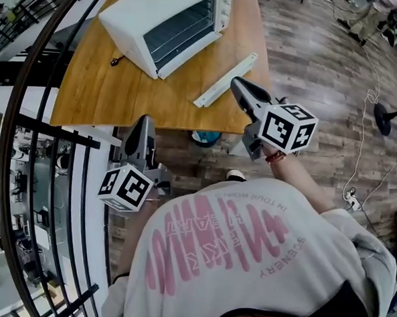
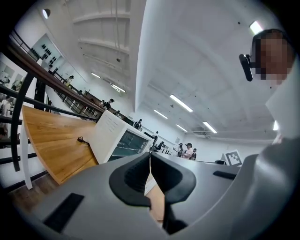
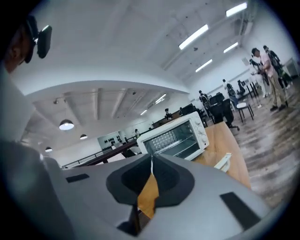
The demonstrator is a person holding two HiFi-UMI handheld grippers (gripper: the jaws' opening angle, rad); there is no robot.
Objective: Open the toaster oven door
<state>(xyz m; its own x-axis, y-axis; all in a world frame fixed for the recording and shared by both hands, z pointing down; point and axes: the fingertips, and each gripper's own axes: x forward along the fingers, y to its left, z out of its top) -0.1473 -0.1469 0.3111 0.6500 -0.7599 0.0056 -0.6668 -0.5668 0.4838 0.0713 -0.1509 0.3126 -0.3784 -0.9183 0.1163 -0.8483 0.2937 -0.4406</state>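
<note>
**Tabletop** (image 1: 107,93): orange-brown wood with visible grain, flat, square-cornered, matt.

**Toaster oven** (image 1: 136,17): white box of smooth painted metal that stood toward the far edge of the tabletop, set at an angle. It had round knobs down one end of its front.

**Door** (image 1: 177,32): a dark glass pane in a white frame, with wire racks visible through it. It lay flush against the oven body in every view, so the open state the task asks for was not present. The swing-down was left to do, if it is to be done. A shut door fits equally a door waiting to be opened and one put back up.

**White bar** (image 1: 225,80): long, narrow and rigid, lying near the right edge, apart from the oven. Its purpose was unclear.

**Right gripper** (image 1: 235,82): grey moulded plastic with dark ribbed pads. Its jaws were together with nothing between them, and it was held over the near right corner.

**Left gripper** (image 1: 143,119): same build, its jaws likewise closed and empty, held off the near edge.

**Small dark object** (image 1: 115,60): lay on the wood left of the oven and was too small to identify.
</note>
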